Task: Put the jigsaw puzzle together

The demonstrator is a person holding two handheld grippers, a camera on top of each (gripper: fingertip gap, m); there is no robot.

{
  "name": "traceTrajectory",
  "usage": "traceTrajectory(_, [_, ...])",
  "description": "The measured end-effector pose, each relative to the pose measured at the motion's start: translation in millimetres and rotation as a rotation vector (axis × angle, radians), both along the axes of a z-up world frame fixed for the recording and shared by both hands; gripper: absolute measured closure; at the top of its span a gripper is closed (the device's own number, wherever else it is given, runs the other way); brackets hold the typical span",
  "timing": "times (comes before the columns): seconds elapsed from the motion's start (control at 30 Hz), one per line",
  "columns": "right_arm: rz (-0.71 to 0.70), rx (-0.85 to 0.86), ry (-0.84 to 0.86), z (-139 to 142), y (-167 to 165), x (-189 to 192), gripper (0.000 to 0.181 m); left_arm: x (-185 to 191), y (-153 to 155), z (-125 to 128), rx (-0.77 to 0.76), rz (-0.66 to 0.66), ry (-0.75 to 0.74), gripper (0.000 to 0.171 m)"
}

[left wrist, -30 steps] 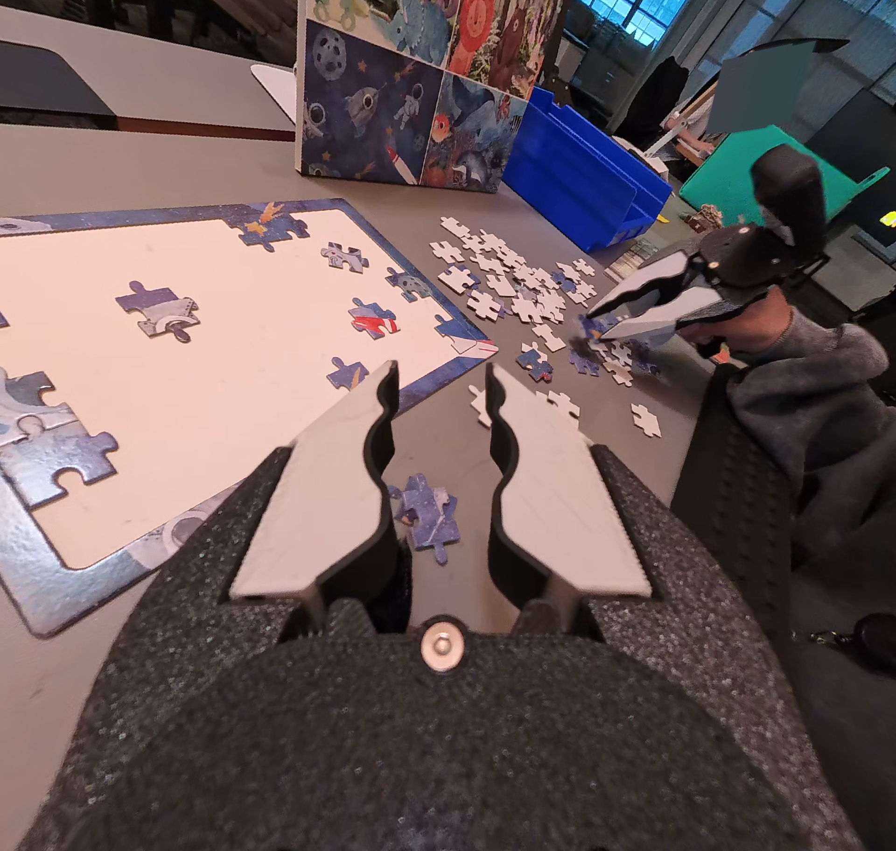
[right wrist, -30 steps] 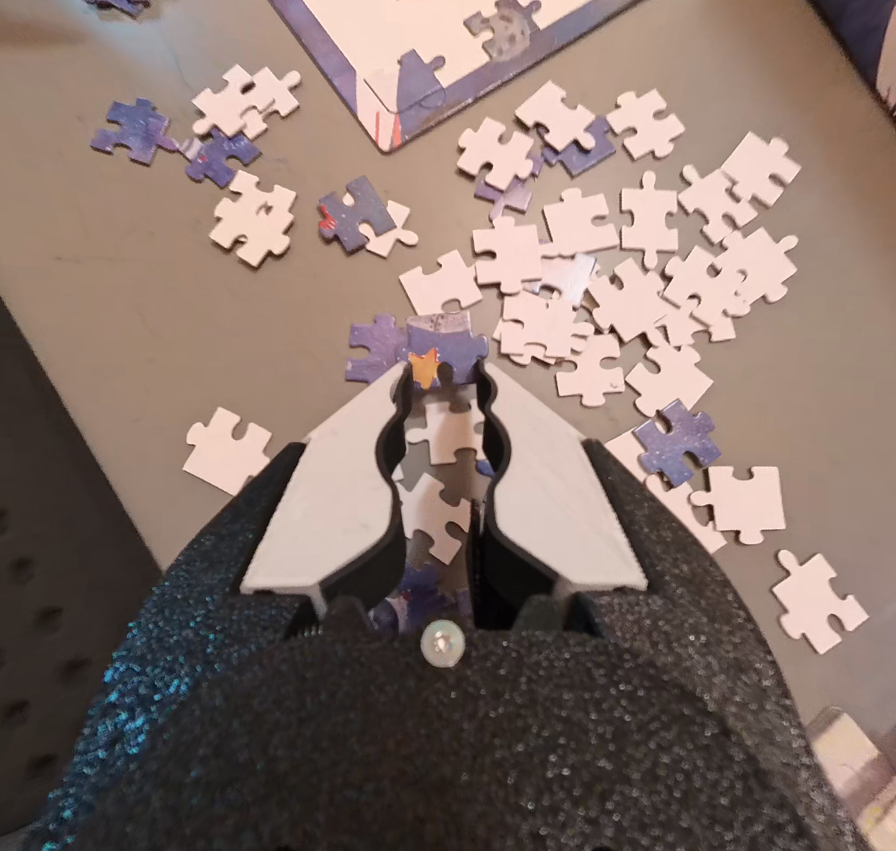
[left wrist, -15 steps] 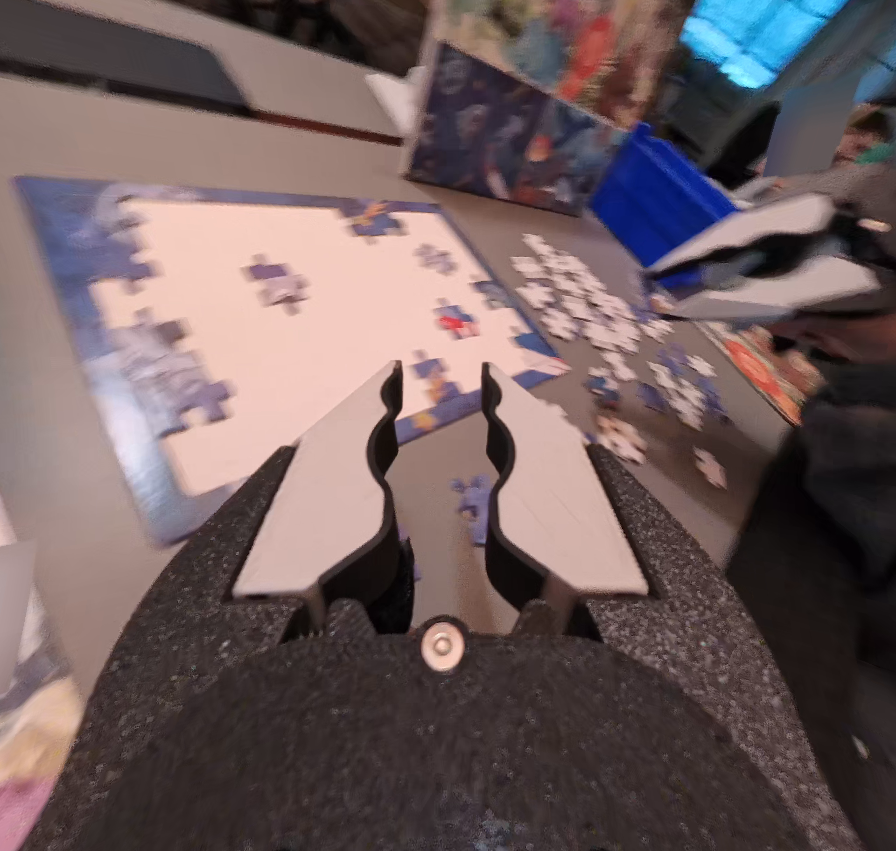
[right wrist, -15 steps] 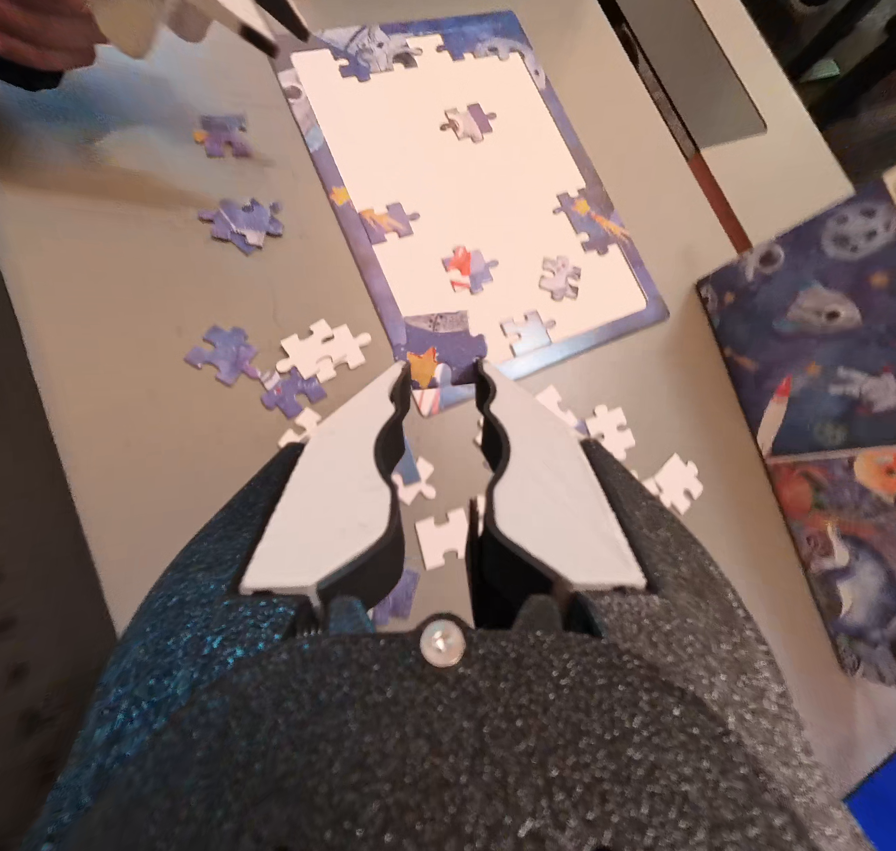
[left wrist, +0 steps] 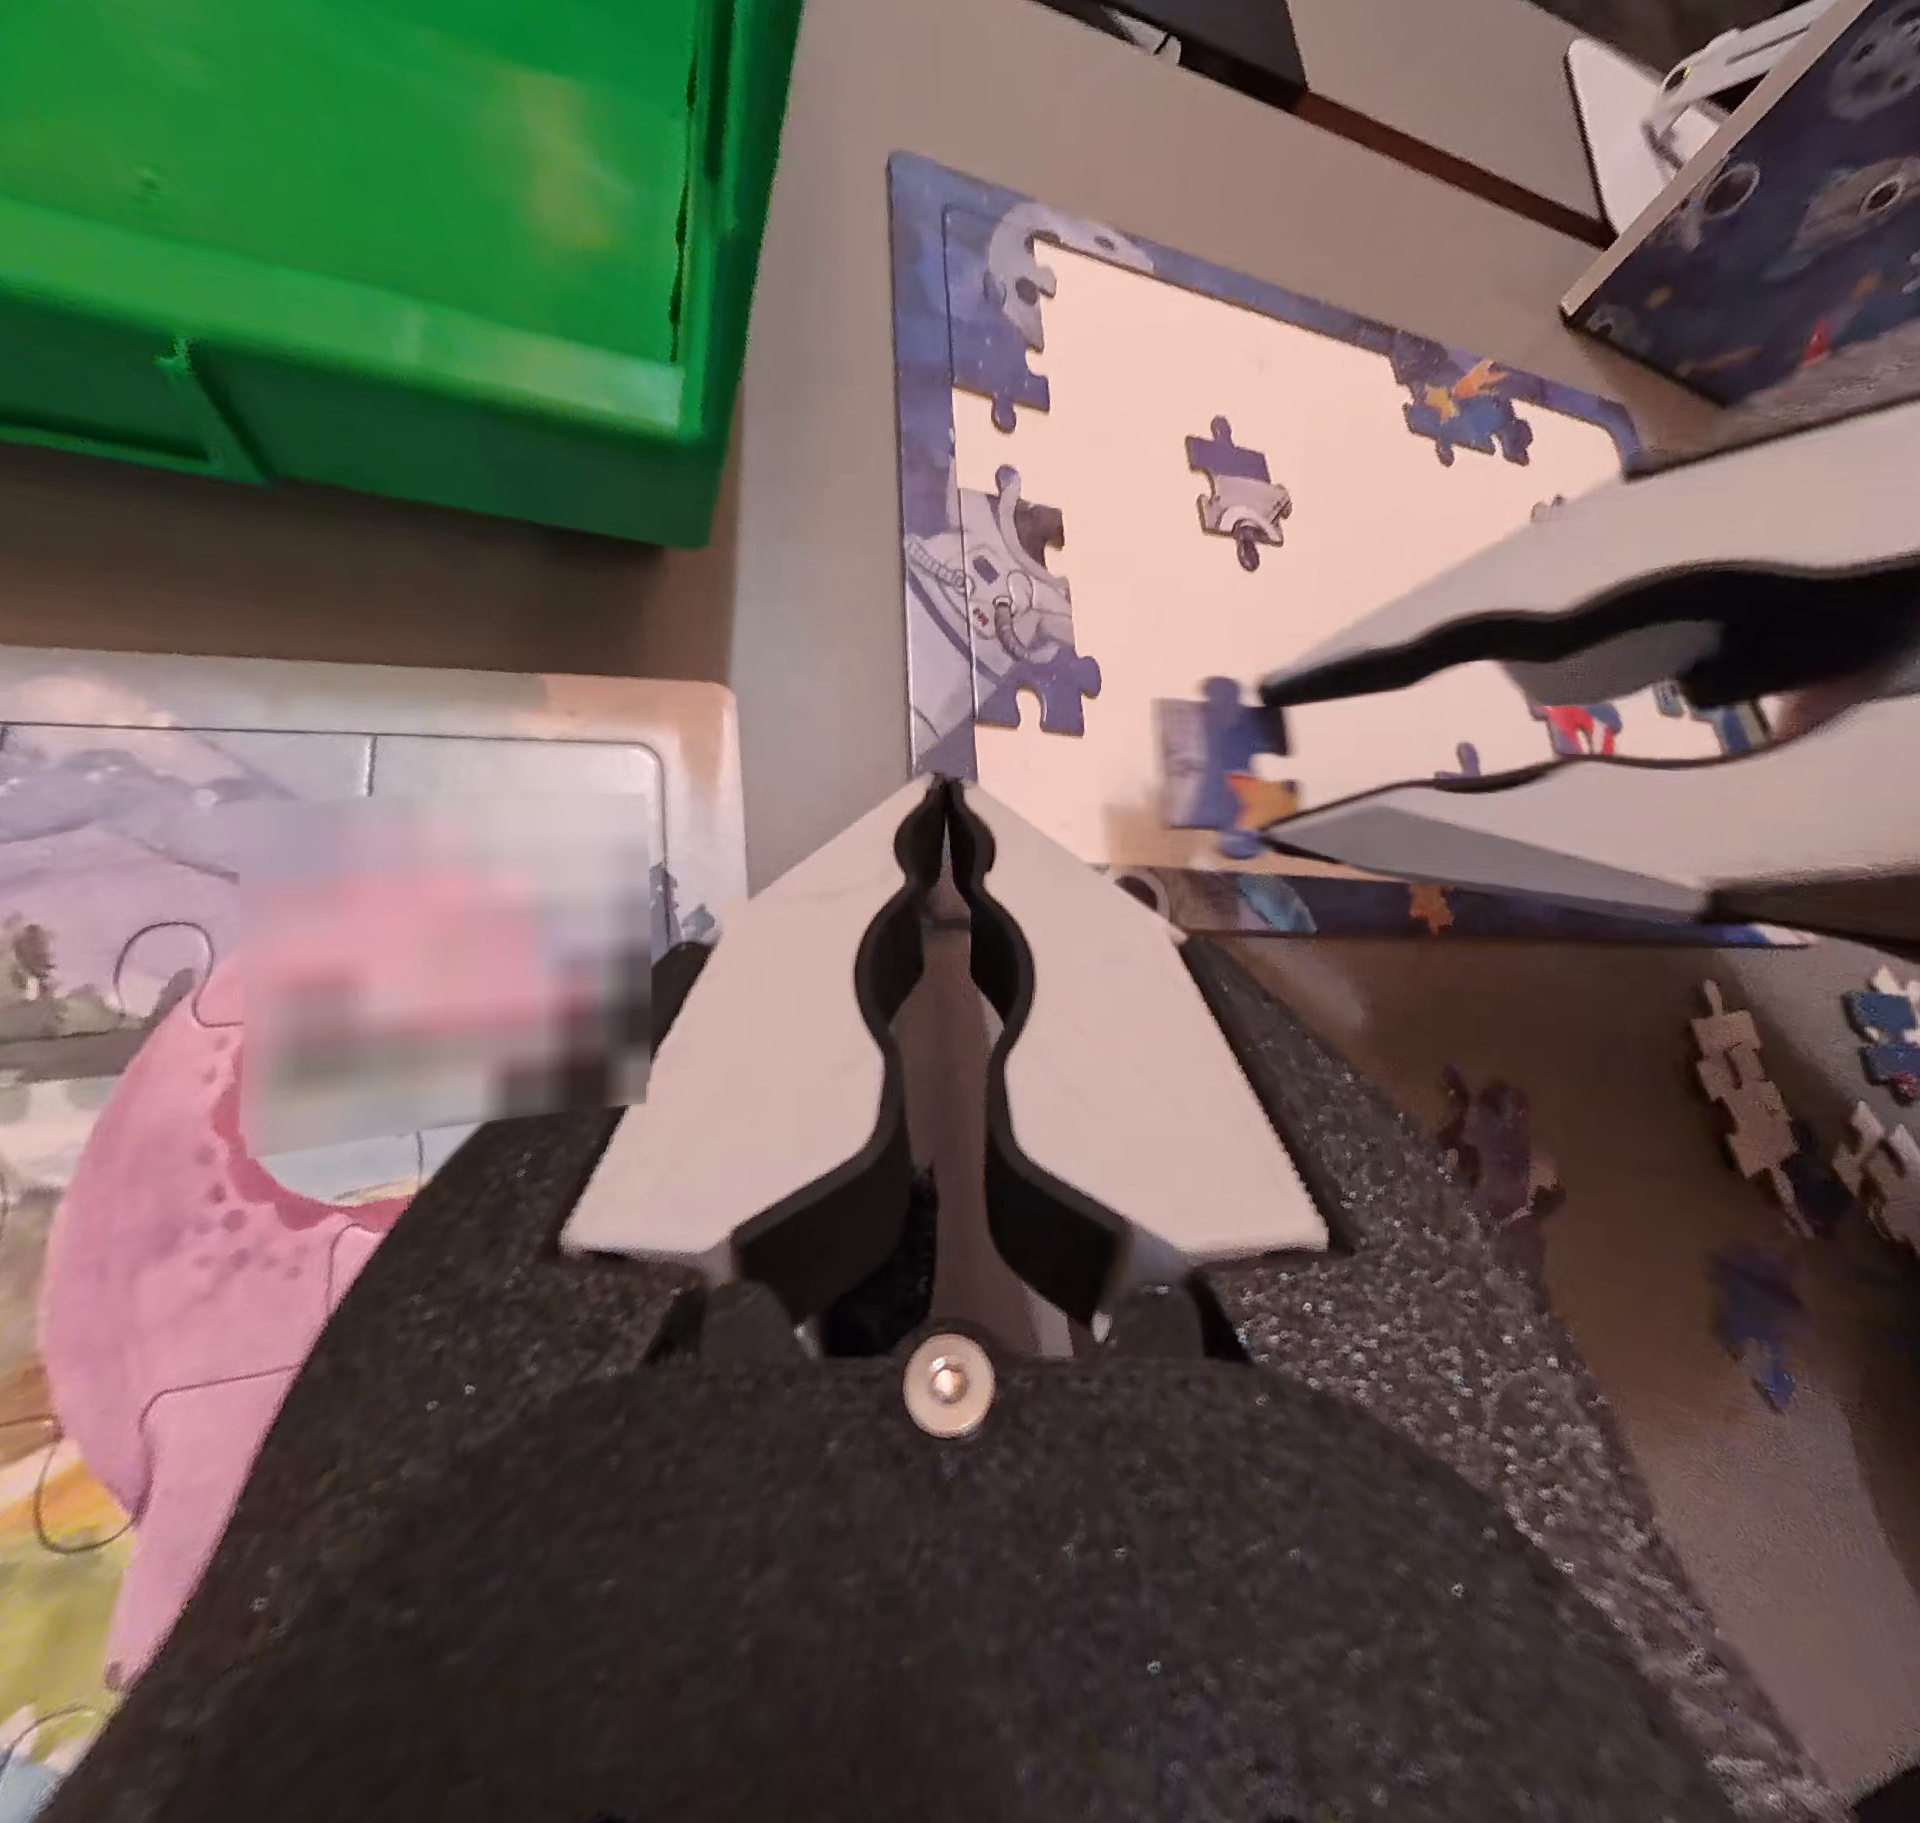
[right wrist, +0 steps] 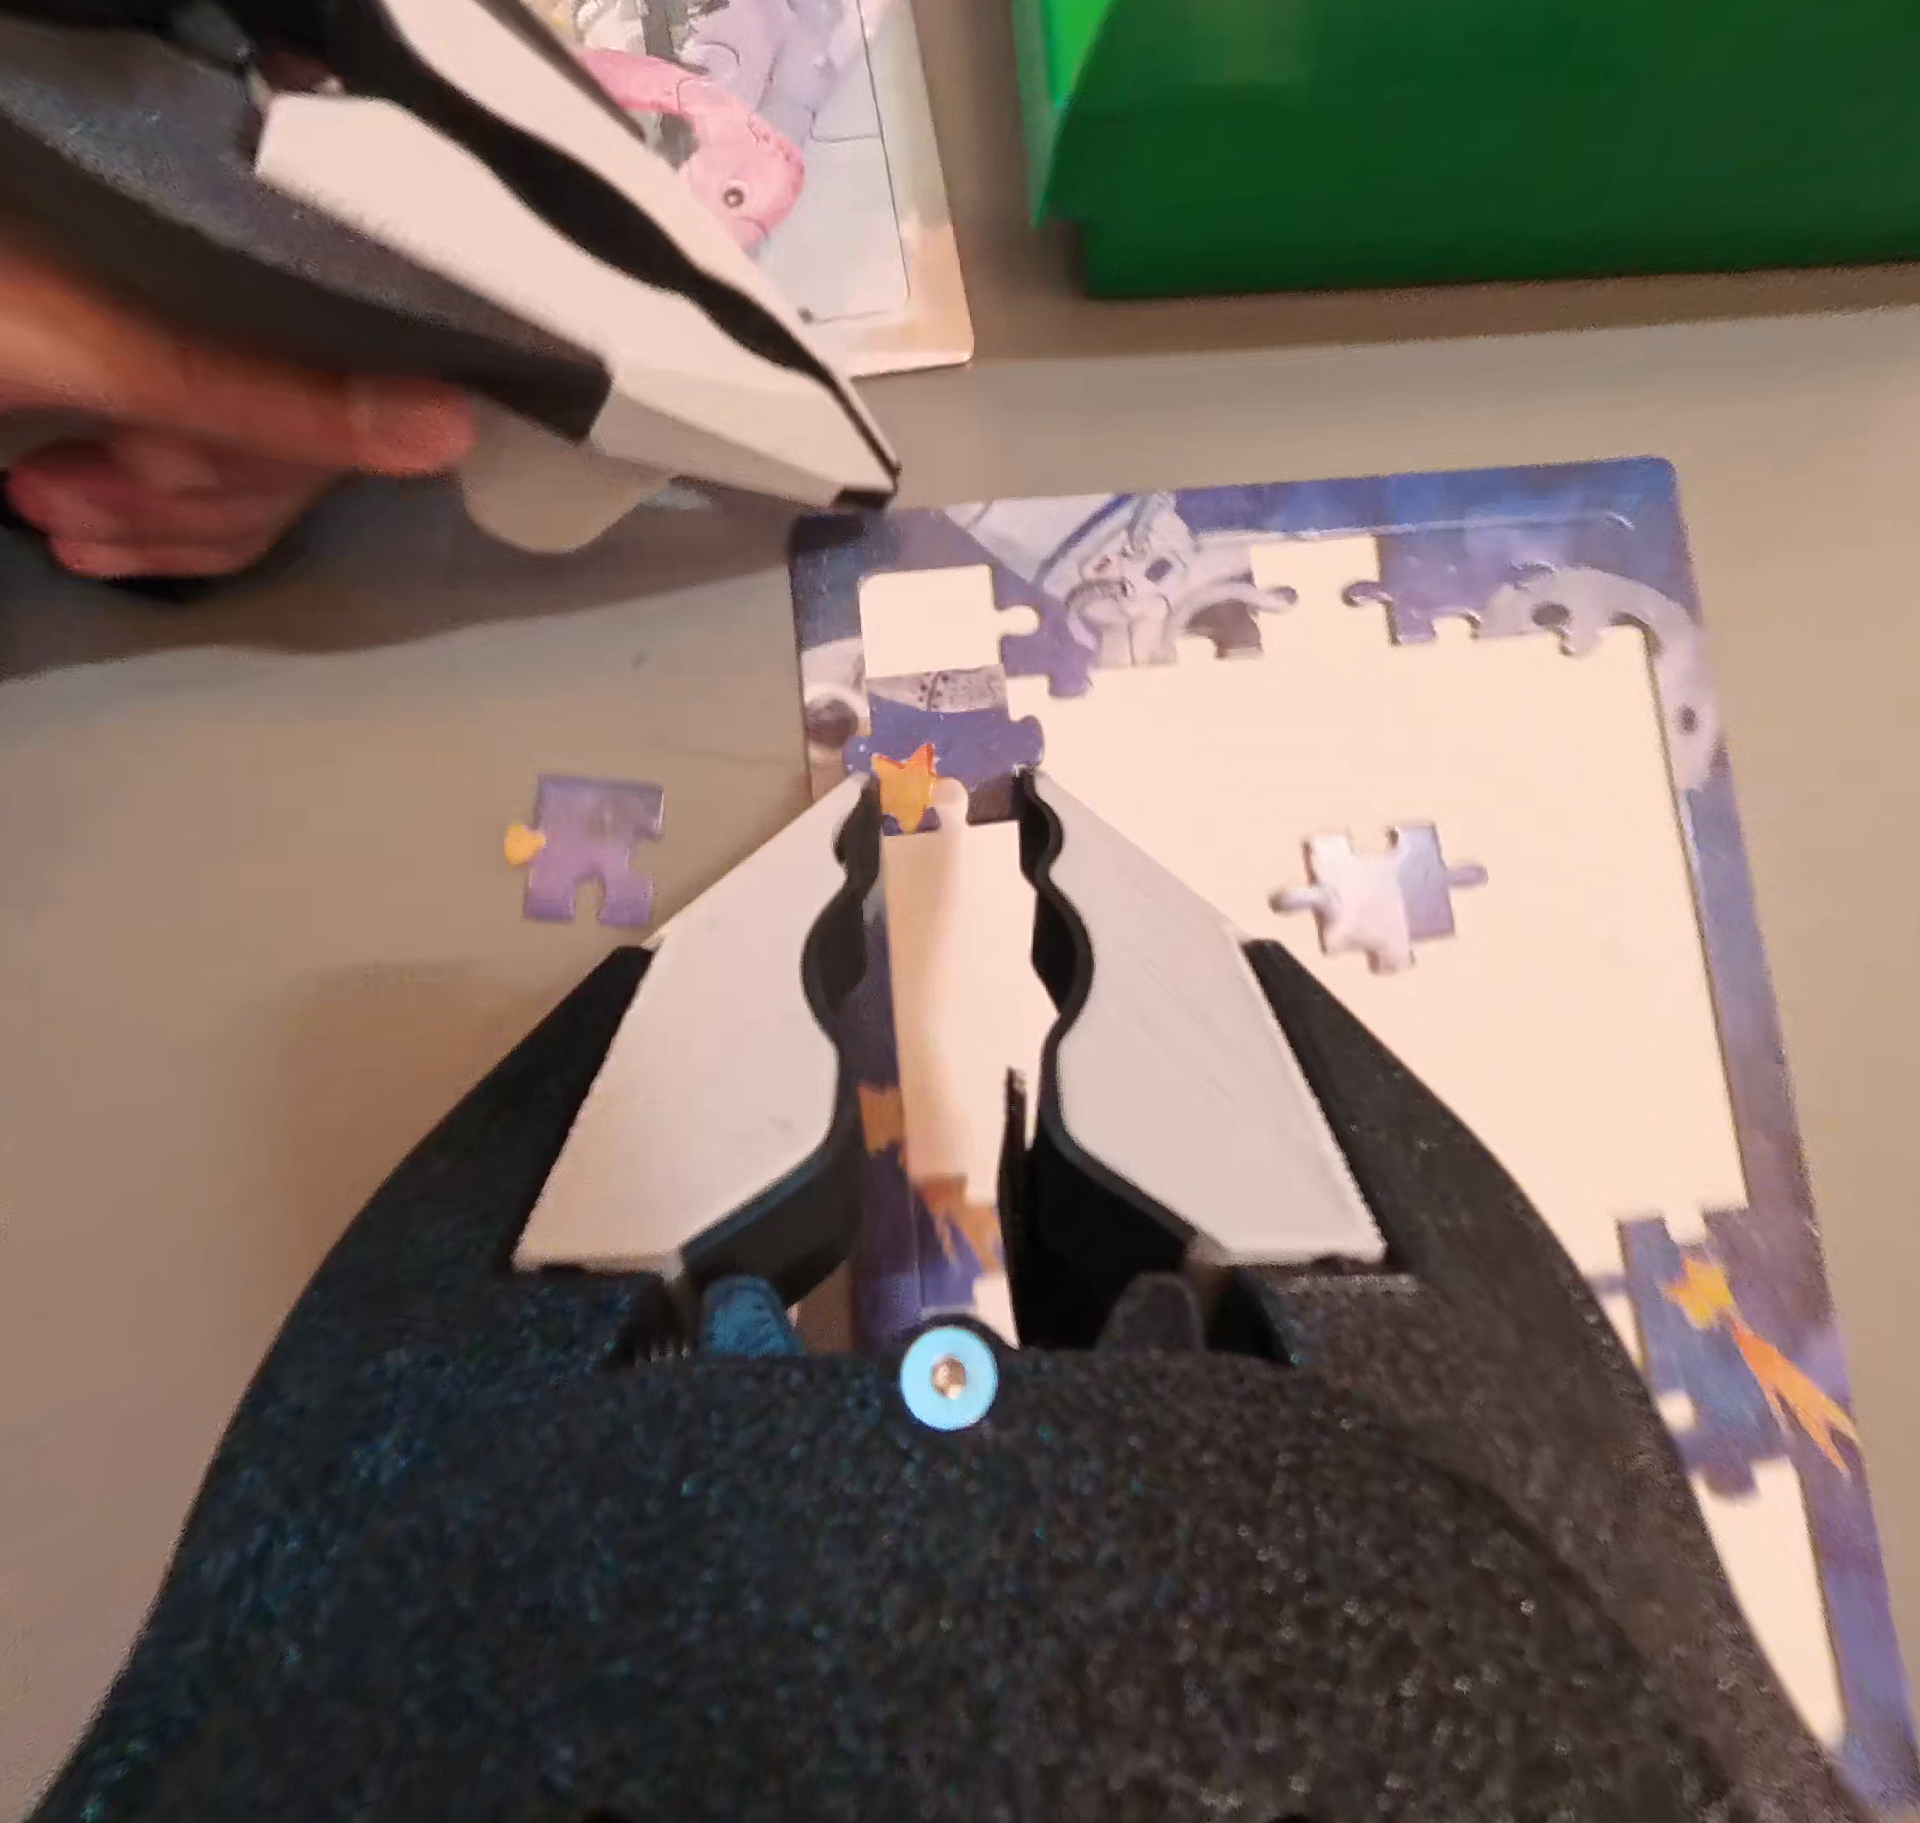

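The blue-framed puzzle tray (right wrist: 1704,838) lies on the grey table, mostly bare white inside, with several space pieces set along its edges. My right gripper (right wrist: 943,786) is shut on a blue piece with an orange star (right wrist: 940,745) and holds it low over the tray's corner area, below an empty corner slot. The piece also shows in the left wrist view (left wrist: 1221,765), between the right gripper's tips. My left gripper (left wrist: 943,784) is shut and empty, with its tips at the tray's corner (left wrist: 930,526). It shows in the right wrist view (right wrist: 873,495) at the upper left.
A green bin (right wrist: 1455,90) stands past the tray. A pink dinosaur puzzle board (left wrist: 208,1046) lies beside it. One loose purple piece (right wrist: 592,848) lies on the table by the tray. More loose pieces (left wrist: 1745,1098) lie to the right. The puzzle box (left wrist: 1787,246) stands behind. Tip to tip, the grippers are about 7 cm apart.
My right gripper has carried the star piece from the loose pile over to the tray's corner. My left gripper has shut and swung to that same corner.
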State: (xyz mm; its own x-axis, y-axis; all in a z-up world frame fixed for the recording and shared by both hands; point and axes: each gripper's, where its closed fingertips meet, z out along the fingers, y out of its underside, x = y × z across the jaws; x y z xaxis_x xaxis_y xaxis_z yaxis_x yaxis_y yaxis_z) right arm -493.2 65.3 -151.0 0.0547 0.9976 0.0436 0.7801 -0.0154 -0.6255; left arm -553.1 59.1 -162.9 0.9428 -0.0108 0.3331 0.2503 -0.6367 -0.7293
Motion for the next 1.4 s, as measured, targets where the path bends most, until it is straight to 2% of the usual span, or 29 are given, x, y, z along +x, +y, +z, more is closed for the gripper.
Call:
traceTrajectory(0.13, [0.013, -0.026, -0.010, -15, 0, -23, 0.155, 0, -4, -11, -0.054, -0.002, 0.052, 0.171])
traceTrajectory(0.23, [0.007, -0.037, 0.003, -17, -1, -29, 0.155, 0, -4, -12, -0.058, -0.002, 0.074, 0.171])
traceTrajectory(0.77, [0.025, 0.010, -0.007, -14, 1, -32, 0.155, 0, -3, -12, -0.053, -0.003, 0.061, 0.171])
traceTrajectory(0.87, [0.036, 0.029, 0.009, -8, 1, -29, 0.155, 1, -2, -6, -0.020, -0.010, 0.079, 0.171])
traceTrajectory(0.93, [0.084, 0.052, 0.036, -1, -5, -27, 0.155, -3, 0, 8, 0.050, 0.016, 0.068, 0.170])
traceTrajectory(1.03, [0.174, 0.183, 0.072, 12, -14, -22, 0.155, 1, 3, 32, 0.173, -0.005, -0.037, 0.163])
traceTrajectory(1.13, [0.252, 0.302, 0.094, 25, -24, -17, 0.155, 30, -1, 39, 0.174, -0.150, -0.245, 0.145])
traceTrajectory(1.23, [0.259, 0.393, 0.088, 34, -22, -10, 0.155, 36, -3, 44, 0.179, -0.179, -0.348, 0.145])
traceTrajectory(1.33, [0.263, 0.383, 0.112, 41, -24, -6, 0.155, 45, -7, 50, 0.187, -0.232, -0.420, 0.146])
traceTrajectory(1.4, [0.269, 0.361, 0.127, 44, -26, -4, 0.155, 55, -11, 53, 0.182, -0.280, -0.496, 0.157])
